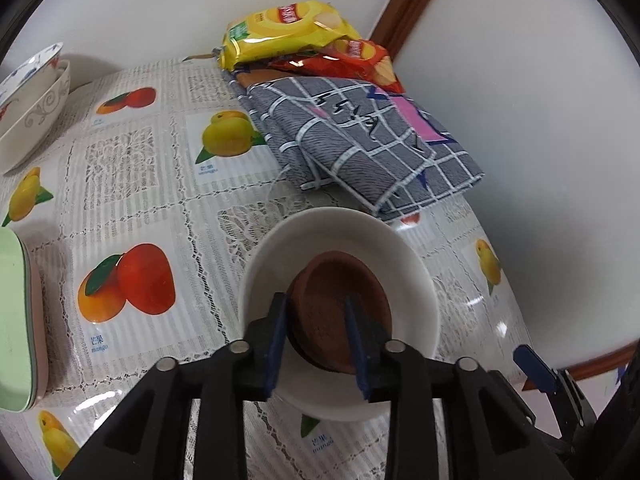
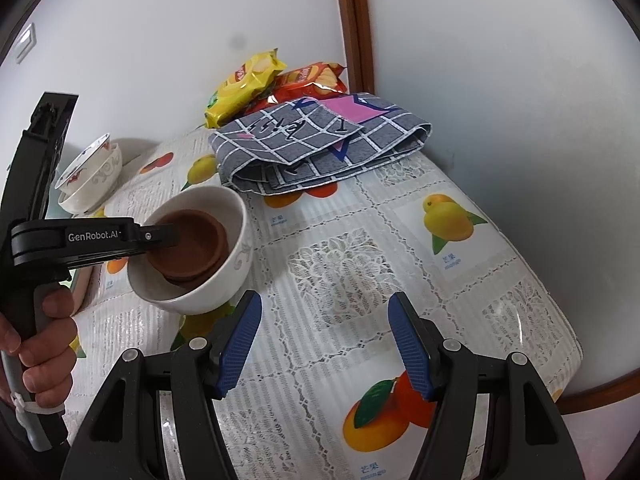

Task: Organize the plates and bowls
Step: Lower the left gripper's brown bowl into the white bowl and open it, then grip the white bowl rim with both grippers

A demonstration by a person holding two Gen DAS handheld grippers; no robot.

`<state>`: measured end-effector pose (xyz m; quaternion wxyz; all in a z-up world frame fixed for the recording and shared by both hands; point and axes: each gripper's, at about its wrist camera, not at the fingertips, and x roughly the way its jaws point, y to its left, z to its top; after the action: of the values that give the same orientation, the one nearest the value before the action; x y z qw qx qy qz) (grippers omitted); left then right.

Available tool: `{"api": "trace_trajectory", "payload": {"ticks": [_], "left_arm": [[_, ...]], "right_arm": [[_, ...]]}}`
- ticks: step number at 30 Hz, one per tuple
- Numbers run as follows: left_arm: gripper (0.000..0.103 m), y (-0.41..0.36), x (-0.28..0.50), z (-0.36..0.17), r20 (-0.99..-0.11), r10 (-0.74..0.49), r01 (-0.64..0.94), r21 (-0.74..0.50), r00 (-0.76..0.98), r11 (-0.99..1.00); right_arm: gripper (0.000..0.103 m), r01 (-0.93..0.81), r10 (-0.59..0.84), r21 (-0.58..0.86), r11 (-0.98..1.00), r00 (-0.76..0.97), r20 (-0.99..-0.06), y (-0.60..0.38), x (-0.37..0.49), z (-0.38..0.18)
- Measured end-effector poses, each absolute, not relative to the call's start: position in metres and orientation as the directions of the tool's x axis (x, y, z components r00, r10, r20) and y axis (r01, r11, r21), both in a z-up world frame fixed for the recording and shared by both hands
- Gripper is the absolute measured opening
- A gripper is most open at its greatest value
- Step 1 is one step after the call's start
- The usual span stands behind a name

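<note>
A white bowl [image 1: 340, 240] stands on the fruit-print tablecloth with small brown bowls [image 1: 340, 304] stacked inside it. My left gripper [image 1: 316, 312] reaches into the white bowl, its fingers either side of the brown stack's near rim, slightly apart. In the right wrist view the white bowl [image 2: 236, 252] holds the brown bowls [image 2: 188, 244], and the left gripper [image 2: 160, 236] enters from the left. My right gripper [image 2: 324, 340] is open and empty above the table, right of the bowl. Two patterned white bowls [image 1: 36, 104] are stacked at the far left; they also show in the right wrist view [image 2: 92, 180].
A folded grey checked cloth [image 1: 360, 140] lies behind the white bowl, with yellow [image 1: 280, 32] and red [image 1: 360, 60] snack bags behind it at the wall. Green plates [image 1: 16, 328] are stacked at the left edge. The table's right edge drops off near the wall.
</note>
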<state>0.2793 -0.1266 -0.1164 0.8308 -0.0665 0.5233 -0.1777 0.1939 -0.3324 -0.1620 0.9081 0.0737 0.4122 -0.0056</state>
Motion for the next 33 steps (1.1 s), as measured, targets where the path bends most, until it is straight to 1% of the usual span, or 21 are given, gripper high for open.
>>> {"api": "trace_trajectory", "payload": {"ticks": [2,4,6,7,8,11,18,28,30,32,33], "left_arm": [[0.039,-0.126,0.274,-0.11,-0.843,-0.356,0.234,-0.281,0.404,0.931],[0.039,-0.124,0.269,-0.102,-0.832,-0.357,0.25,-0.271,0.424,0.929],[0.044,-0.121,0.266,-0.095,-0.827,-0.353,0.257,-0.262,0.438,0.93],[0.05,-0.119,0.265,-0.092,-0.825,-0.35,0.257,-0.257,0.445,0.932],[0.054,-0.115,0.262,-0.089,-0.823,-0.335,0.253,-0.241,0.459,0.937],[0.054,-0.106,0.26,-0.085,-0.824,-0.293,0.225,-0.206,0.485,0.952],[0.054,-0.088,0.262,-0.087,-0.833,-0.263,0.191,-0.192,0.487,0.963],[0.054,-0.079,0.269,-0.099,-0.845,-0.281,0.172,-0.226,0.454,0.959],[0.054,-0.081,0.271,-0.104,-0.855,-0.273,0.178,-0.215,0.441,0.96],[0.054,-0.085,0.274,-0.108,-0.866,-0.255,0.182,-0.194,0.431,0.964],[0.054,-0.086,0.275,-0.111,-0.868,-0.257,0.187,-0.193,0.425,0.963]], "right_arm": [[0.065,0.065,0.051,0.124,0.99,0.66,-0.749,-0.329,0.194,-0.16],[0.065,0.059,0.055,0.126,0.99,0.663,-0.746,-0.326,0.193,-0.158],[0.065,0.059,0.049,0.118,0.991,0.666,-0.744,-0.324,0.194,-0.154],[0.065,0.059,0.045,0.113,0.992,0.669,-0.742,-0.323,0.194,-0.152],[0.065,0.057,0.04,0.106,0.993,0.672,-0.739,-0.322,0.195,-0.15],[0.065,0.048,0.036,0.094,0.994,0.681,-0.732,-0.318,0.199,-0.143],[0.065,0.027,0.046,0.087,0.996,0.674,-0.737,-0.312,0.214,-0.136],[0.065,0.044,0.035,0.083,0.996,0.645,-0.763,-0.309,0.232,-0.143],[0.065,0.044,0.038,0.085,0.995,0.639,-0.769,-0.307,0.236,-0.146],[0.063,0.048,0.035,0.083,0.995,0.628,-0.777,-0.305,0.241,-0.151],[0.058,0.051,0.033,0.082,0.995,0.624,-0.78,-0.304,0.243,-0.153]]}}
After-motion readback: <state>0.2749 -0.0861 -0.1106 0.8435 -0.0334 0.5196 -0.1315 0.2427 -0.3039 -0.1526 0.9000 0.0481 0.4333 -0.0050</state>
